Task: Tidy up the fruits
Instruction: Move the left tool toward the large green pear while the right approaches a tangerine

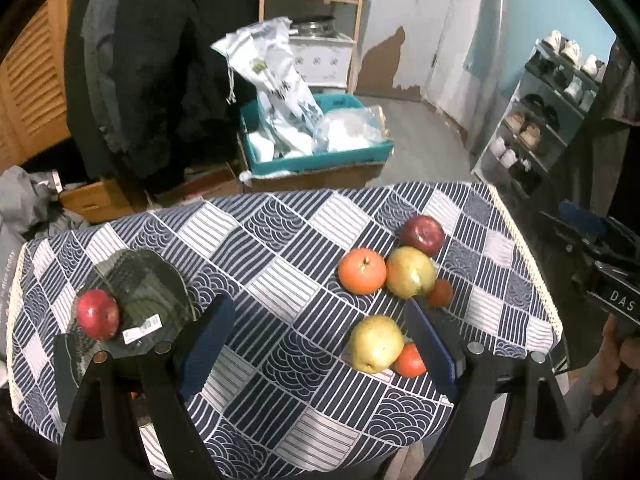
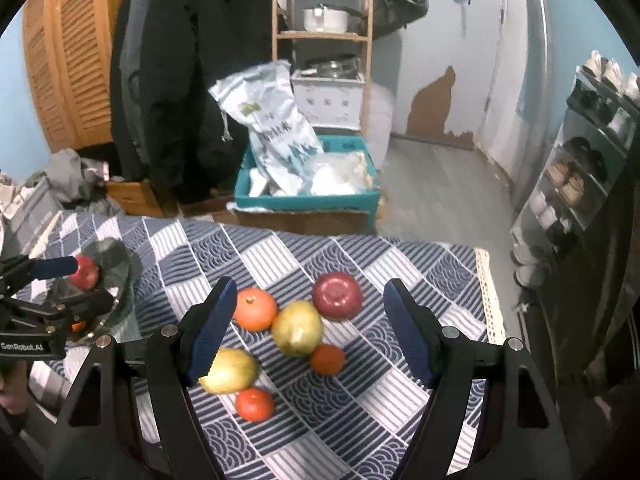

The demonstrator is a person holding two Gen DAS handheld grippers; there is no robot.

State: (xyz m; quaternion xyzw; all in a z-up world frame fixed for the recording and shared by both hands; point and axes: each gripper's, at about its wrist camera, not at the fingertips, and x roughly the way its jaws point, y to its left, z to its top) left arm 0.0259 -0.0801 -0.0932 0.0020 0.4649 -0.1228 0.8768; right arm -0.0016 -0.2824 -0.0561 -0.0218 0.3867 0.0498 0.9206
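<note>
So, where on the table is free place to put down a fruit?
Bare cloth lies between the glass plate and the big orange, and along the near edge. The right side is crowded with the fruit cluster around the pear.

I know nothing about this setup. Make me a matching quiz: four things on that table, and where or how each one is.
Things:
1. glass plate
2. dark red apple
3. large orange
4. right gripper

Descriptions:
A. open, holding nothing
B. at the table's left end, holding one red apple
C. farthest fruit in the cluster
D. at the cluster's left, stem up

Pairs: 1-B, 2-C, 3-D, 4-A
</note>
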